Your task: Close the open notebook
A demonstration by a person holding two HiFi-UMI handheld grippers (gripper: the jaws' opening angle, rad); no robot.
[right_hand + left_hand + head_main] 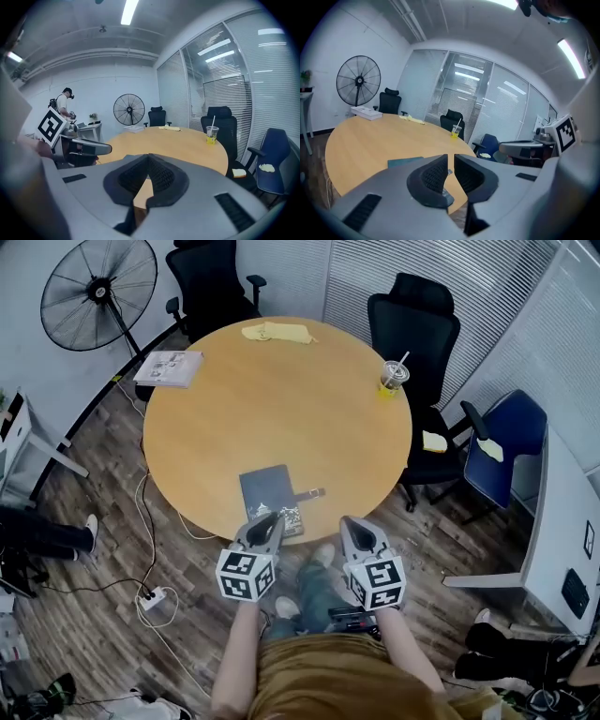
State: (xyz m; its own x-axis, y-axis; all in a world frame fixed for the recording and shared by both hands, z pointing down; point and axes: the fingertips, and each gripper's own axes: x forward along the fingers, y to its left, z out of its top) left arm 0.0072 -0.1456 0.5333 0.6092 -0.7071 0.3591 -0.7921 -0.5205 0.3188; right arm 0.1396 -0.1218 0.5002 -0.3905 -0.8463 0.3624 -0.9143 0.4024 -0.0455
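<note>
The notebook (265,491) is lying flat at the near edge of the round table (281,399), dark cover up and, as far as can be judged, already shut. Its near end is sitting right at the rim, possibly over it.

That rim is the main risk. Any nudge toward the near side could be tipping the notebook onto the floor, where a power strip (155,597) and its cables are lying. The left gripper (266,523) is hovering just above that near end, its jaws standing only a narrow slit apart with nothing between them, so a careless dip there would be knocking the cover rather than pinching it. The right gripper (361,532) is hanging off the table on the near right, its jaws pressed together and empty. A thin strap (309,492) is trailing from the notebook's right side, and a tip could be snagging it.

For room, the broad tabletop is lying bare to the far side of the notebook, so pushing it inward looks safe. The black chairs (412,324) and the fan (98,282) are standing well apart. The paper stack (169,368), yellow cloth (277,332) and drink cup (391,377) are all keeping to the far rim.
</note>
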